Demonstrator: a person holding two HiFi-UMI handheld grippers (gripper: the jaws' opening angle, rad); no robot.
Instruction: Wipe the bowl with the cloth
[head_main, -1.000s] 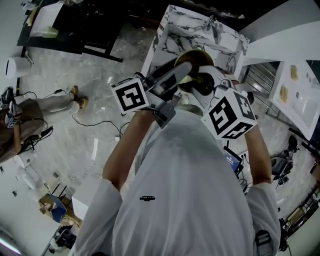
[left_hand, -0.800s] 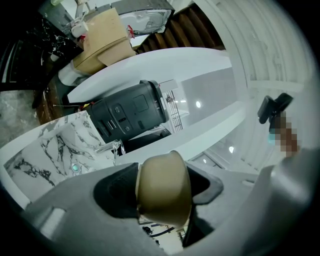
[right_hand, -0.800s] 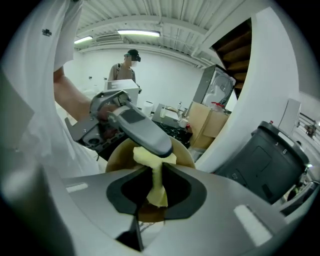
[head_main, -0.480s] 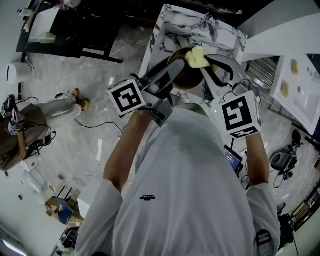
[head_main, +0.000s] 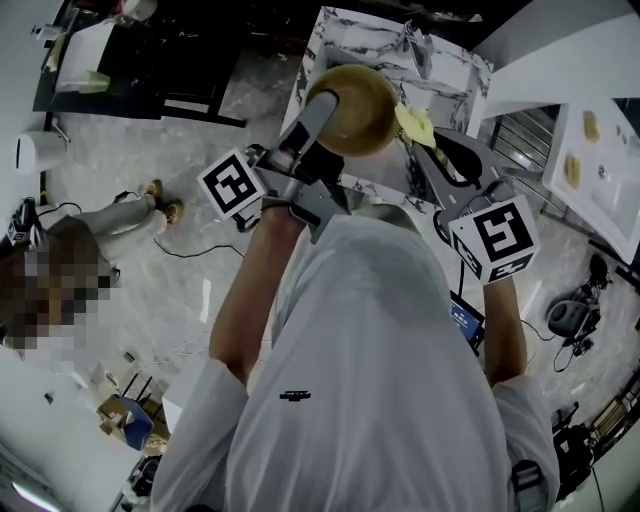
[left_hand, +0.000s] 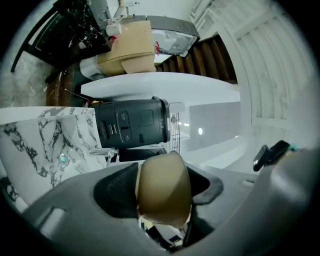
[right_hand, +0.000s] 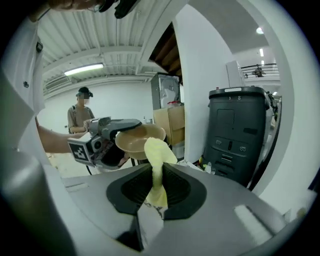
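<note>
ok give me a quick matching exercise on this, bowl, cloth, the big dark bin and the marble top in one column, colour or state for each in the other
Things
1. bowl
2. cloth
3. bin
4. marble-patterned top

Colour or state
a. white with dark veins
b. pale yellow, pinched in the right gripper
c. tan, clamped in the left gripper
d. dark grey, upright in the background, touched by nothing

Pairs: 1-c, 2-b, 3-d, 4-a
</note>
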